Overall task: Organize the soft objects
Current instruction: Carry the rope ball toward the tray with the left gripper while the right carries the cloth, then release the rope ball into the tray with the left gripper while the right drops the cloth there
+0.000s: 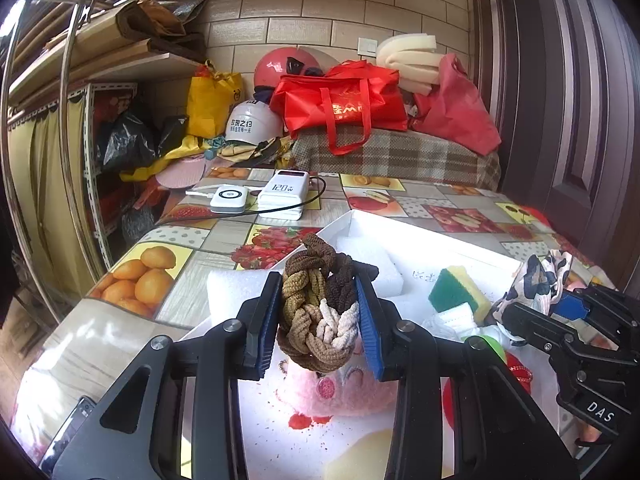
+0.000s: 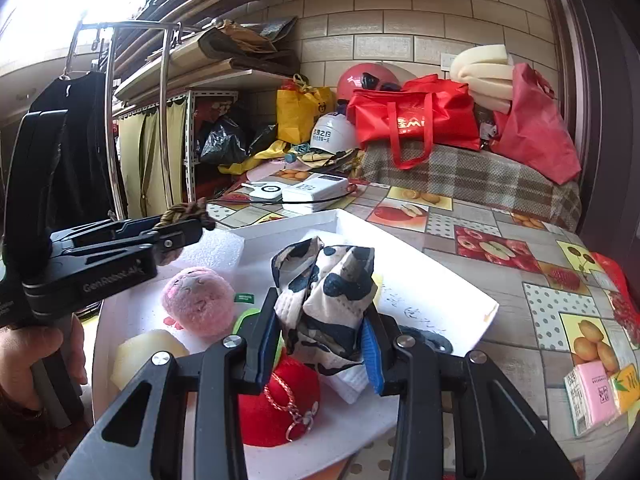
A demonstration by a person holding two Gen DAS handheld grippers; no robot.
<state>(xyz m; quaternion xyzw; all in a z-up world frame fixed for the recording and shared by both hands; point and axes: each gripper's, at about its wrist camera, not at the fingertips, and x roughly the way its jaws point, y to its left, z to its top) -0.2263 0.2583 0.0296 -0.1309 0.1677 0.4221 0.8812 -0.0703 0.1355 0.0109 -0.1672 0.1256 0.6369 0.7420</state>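
Fruit-print tabletop [image 1: 168, 292] under white tray [image 2: 420, 280]: left claw [image 1: 320, 312] clamps braided hair ties [image 1: 318, 300], right claw [image 2: 326, 336] pinches spotted cloth [image 2: 324, 300] above tray; both light, squashy, so grip mid-bundle.

Right tongs [image 2: 320, 344] clamp a spotted cloth [image 2: 324, 300] — above the white tray [image 2: 436, 280].

Brown-and-cream braided hair ties [image 1: 318, 304] hang bunched in mid-air, pinched from both sides above the white tray [image 1: 460, 252]. A black-and-white patterned scrunchie [image 2: 324, 304] is crumpled and squeezed upright over the same tray. Down inside it: a pink plush [image 2: 199, 301], a red plush [image 2: 276, 408] with a chain, a green-and-yellow sponge [image 1: 458, 286], a white foam block [image 1: 372, 260].
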